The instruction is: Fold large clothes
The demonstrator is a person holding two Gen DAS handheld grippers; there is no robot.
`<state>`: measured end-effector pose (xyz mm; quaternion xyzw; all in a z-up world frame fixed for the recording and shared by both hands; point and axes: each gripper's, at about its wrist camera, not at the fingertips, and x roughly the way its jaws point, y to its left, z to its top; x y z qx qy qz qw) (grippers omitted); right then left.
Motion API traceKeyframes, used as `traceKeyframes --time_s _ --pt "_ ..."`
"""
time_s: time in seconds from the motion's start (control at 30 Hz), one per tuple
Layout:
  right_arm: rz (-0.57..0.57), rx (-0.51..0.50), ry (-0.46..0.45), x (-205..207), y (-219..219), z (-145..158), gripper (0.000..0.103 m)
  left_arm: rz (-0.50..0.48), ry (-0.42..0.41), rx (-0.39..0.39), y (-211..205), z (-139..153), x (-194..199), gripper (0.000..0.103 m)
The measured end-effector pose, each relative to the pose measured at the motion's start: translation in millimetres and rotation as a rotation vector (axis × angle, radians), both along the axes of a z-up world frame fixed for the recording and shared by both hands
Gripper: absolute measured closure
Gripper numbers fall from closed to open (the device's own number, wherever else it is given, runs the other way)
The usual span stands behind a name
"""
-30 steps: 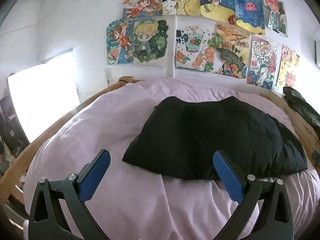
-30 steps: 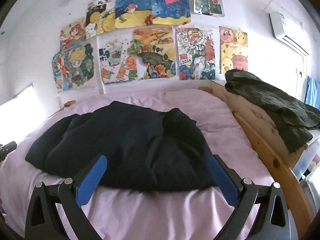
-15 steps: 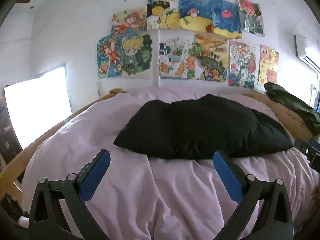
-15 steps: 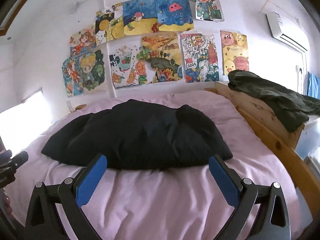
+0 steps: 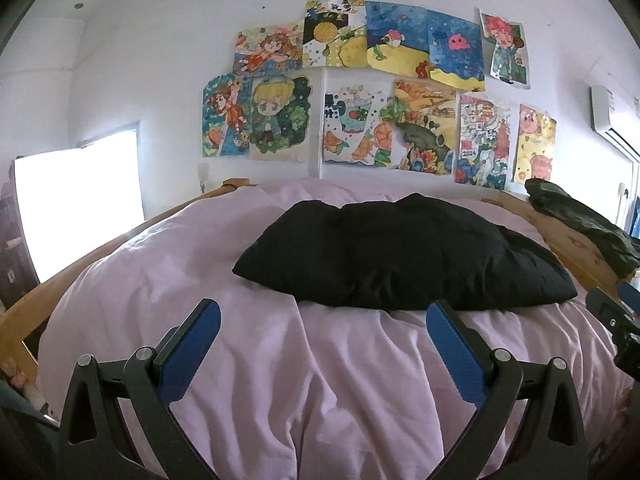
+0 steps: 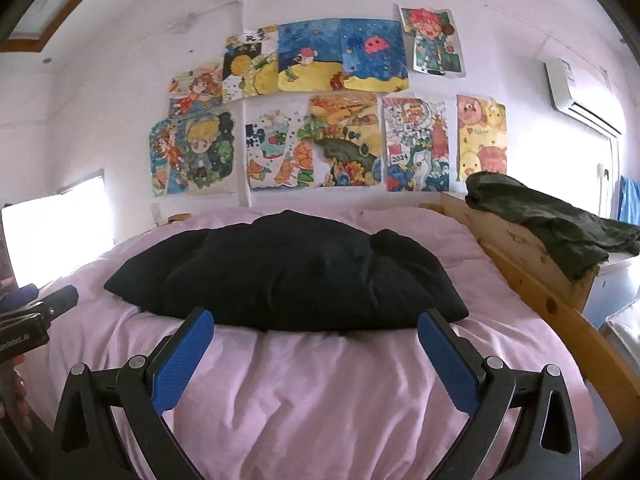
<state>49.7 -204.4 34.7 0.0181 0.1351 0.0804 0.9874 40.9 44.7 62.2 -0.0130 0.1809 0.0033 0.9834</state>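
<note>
In the left wrist view, the left gripper is seen with its blue-padded fingers spread wide and nothing held between them. It is poised above the pink duvet of the bed, short of the black garment. The garment is laid across the middle of the bed as a thick, rounded bundle, apparently already folded over on itself. Its near hem is seen just beyond the fingertips, not touching them. The tip of the right gripper is glimpsed at the right edge.

In the right wrist view, the right gripper is likewise shown with fingers parted and empty, close to the near edge of the black garment. A dark green garment is draped over the wooden bed frame, well apart from the black one.

The black garment is judged to be soft, padded and light but bulky, likely to sag and spring open. Its surface may be slightly slippery. A hold is best taken at the two near corners, with several layers pinched together, so that the bundle is kept from unfolding.
</note>
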Motion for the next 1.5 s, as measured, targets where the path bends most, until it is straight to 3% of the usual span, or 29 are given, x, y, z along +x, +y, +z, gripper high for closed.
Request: traceKeyframes --time_s 0.2,0.53,1.5 --pt "0.018 0.024 0.018 -3.0 3.5 -2.5 0.000 -0.023 -0.012 0.036 -8.1 -4.0 -13.2 0.002" --pt "0.041 -0.031 0.039 -2.5 12.7 -10.4 0.000 -0.055 -0.002 0.030 -10.1 -8.5 -13.5 0.002" --pt "0.023 -0.011 0.061 1.4 5.0 -18.4 0.000 -0.056 0.004 0.033 -10.3 -12.2 -12.8 0.002"
